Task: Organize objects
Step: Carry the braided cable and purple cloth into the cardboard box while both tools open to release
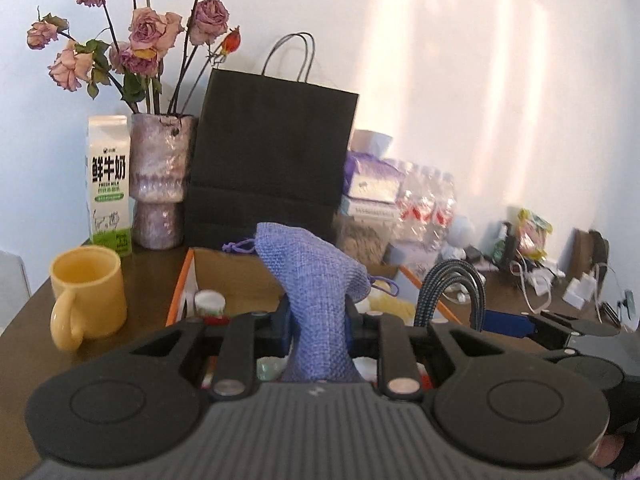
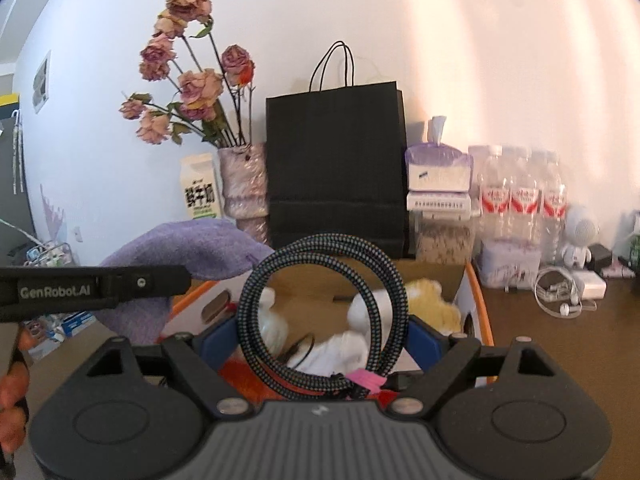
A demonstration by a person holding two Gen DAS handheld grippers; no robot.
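Note:
My left gripper (image 1: 319,316) is shut on a purple woven drawstring pouch (image 1: 316,280), held upright above an open cardboard box (image 1: 232,272) with an orange rim. The pouch also shows in the right wrist view (image 2: 184,252), at the left. My right gripper (image 2: 322,336) is shut on a coiled braided cable (image 2: 320,312) with a pink tie, held over the same box (image 2: 474,304). The cable shows in the left wrist view (image 1: 452,292), to the right of the pouch. The box holds plush toys (image 2: 432,304) and small items.
A yellow mug (image 1: 86,292), milk carton (image 1: 109,184), vase of dried roses (image 1: 160,180) and black paper bag (image 1: 272,164) stand on the brown table. Tissue packs (image 2: 438,176), water bottles (image 2: 520,200), a small white figure (image 2: 580,236) and chargers (image 2: 568,288) crowd the right.

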